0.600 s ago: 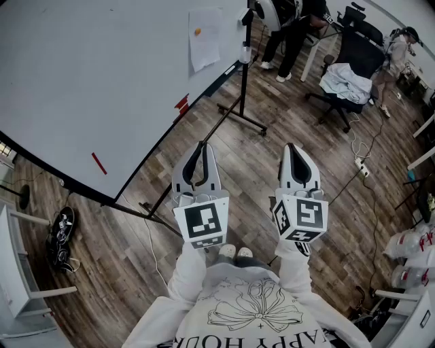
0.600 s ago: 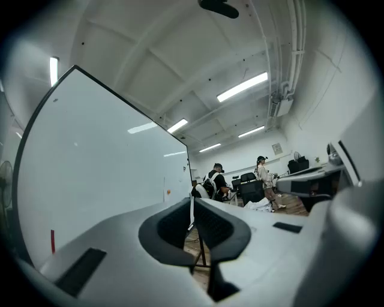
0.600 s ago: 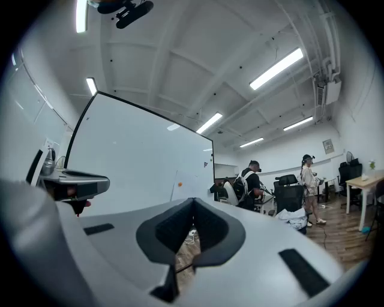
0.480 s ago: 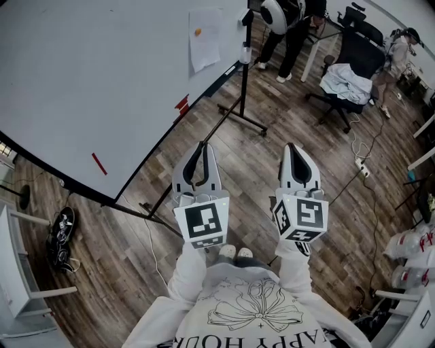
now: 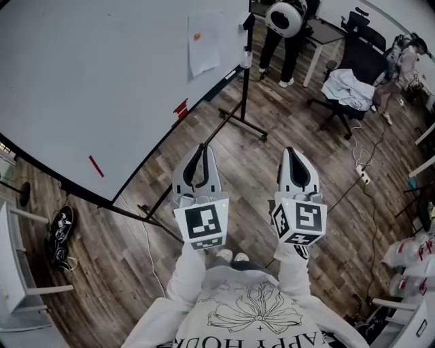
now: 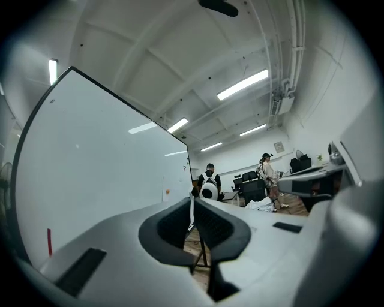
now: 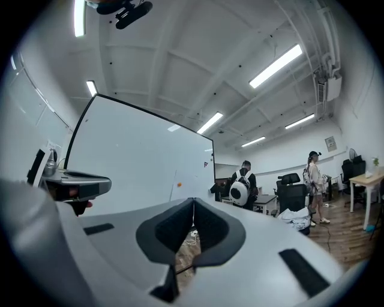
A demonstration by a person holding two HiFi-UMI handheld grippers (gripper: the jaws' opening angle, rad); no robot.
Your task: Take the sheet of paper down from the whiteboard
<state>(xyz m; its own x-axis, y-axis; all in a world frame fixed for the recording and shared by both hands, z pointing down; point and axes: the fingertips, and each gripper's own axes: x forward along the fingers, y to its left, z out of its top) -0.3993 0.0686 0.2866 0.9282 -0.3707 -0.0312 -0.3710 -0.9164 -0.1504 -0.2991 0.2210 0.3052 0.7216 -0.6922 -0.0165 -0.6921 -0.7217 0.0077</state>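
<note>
Down at the near edge, close to the person's chest, both tools are held level and side by side over the grey-brown wooden plank floor (image 5: 319, 156). The left gripper (image 5: 202, 147) has its jaws pressed together at the tips with nothing between them. Same for the right gripper (image 5: 292, 151): closed and empty. So neither is set up to take anything yet.

Further out and to the left is the big white rectangular whiteboard (image 5: 102, 81) on its black metal rolling stand (image 5: 243, 95). The white sheet of paper (image 5: 204, 42) hangs near the board's far right edge, pinned by a small round orange magnet (image 5: 197, 35) close to its top. Its long side runs top to bottom on the board.

What matters for the next move, as I read it: the sheet is well apart from both tools, far ahead and pretty much in line with the left one, with the right one off to the side. So the left is nearer. I'd guess it needs a walk up and the jaws opened before anything else.

Way at the back, a person in dark clothes with a round white backpack (image 5: 285, 19) stands by a black office chair draped with pale cloth (image 5: 348, 80).
</note>
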